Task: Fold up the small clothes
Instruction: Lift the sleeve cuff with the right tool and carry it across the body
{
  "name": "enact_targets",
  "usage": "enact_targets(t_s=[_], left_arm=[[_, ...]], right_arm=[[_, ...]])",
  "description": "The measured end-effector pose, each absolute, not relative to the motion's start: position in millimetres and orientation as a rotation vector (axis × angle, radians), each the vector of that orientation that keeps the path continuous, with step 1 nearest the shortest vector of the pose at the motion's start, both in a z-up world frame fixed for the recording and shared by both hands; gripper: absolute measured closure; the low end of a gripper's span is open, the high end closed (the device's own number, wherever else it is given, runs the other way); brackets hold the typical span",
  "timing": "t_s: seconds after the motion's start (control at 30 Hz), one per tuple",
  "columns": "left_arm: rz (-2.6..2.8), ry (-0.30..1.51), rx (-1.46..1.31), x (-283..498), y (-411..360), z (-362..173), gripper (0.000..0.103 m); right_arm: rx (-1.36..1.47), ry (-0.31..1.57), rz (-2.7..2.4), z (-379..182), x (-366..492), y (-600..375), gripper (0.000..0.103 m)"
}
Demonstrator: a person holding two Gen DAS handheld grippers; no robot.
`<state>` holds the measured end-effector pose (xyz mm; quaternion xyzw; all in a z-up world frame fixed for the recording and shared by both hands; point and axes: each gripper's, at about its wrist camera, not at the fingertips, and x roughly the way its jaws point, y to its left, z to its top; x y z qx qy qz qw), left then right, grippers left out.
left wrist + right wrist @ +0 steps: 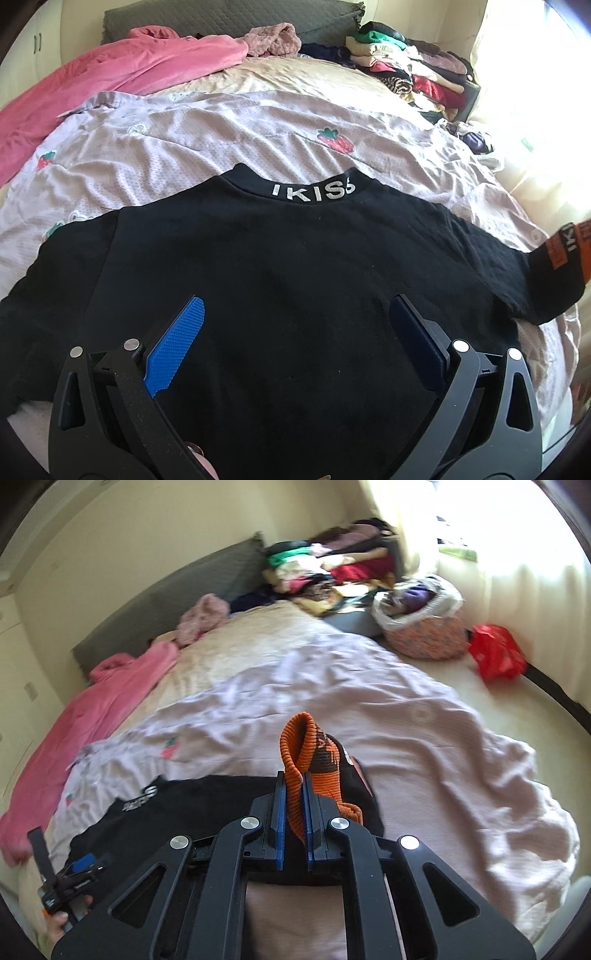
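Note:
A small black top (280, 280) with white letters on its collar lies flat on the lilac strawberry-print sheet (207, 136). My left gripper (295, 314) hovers open over the top's lower half, blue pads wide apart with nothing between them. My right gripper (294, 786) is shut on the orange ribbed cuff (297, 746) of the top's right sleeve and holds it lifted off the bed. That sleeve with its cuff (565, 247) shows raised at the right edge of the left wrist view. The black top (184, 805) trails to the left below the right gripper.
A pink blanket (110, 77) lies along the bed's left side. Stacks of folded clothes (406, 70) sit at the far right corner by the grey headboard (229, 18). Beside the bed stand a floral basket (424, 627) and a red bag (496, 651).

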<state>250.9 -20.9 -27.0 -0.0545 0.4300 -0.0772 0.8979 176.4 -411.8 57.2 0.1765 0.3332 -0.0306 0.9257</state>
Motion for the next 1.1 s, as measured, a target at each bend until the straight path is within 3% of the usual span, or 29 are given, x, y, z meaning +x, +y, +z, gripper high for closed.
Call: enact_targets(t_s=[0.57, 0.63, 0.8, 1.0, 1.1], left_arm=[[-0.174, 0.885, -0.147, 241, 1, -20, 0.009], [-0.174, 0.885, -0.144, 240, 1, -19, 0.009], [-0.170, 0.894, -0.144, 240, 1, -21, 0.009], [-0.239, 0.917, -0.169, 238, -8, -26, 0.009], [-0.321, 0.935, -0.193, 232, -24, -29, 0.009]], right_arm=[[0.261, 0.734, 0.168, 59, 206, -273, 0.096], [0.252, 0.742, 0.190, 57, 208, -260, 0.102], [0.199, 0.754, 0.219, 57, 213, -235, 0.103], [0.116, 0.766, 0.144, 50, 210, -247, 0.102], [0.107, 0.814, 0.087, 34, 204, -268, 0.093]])
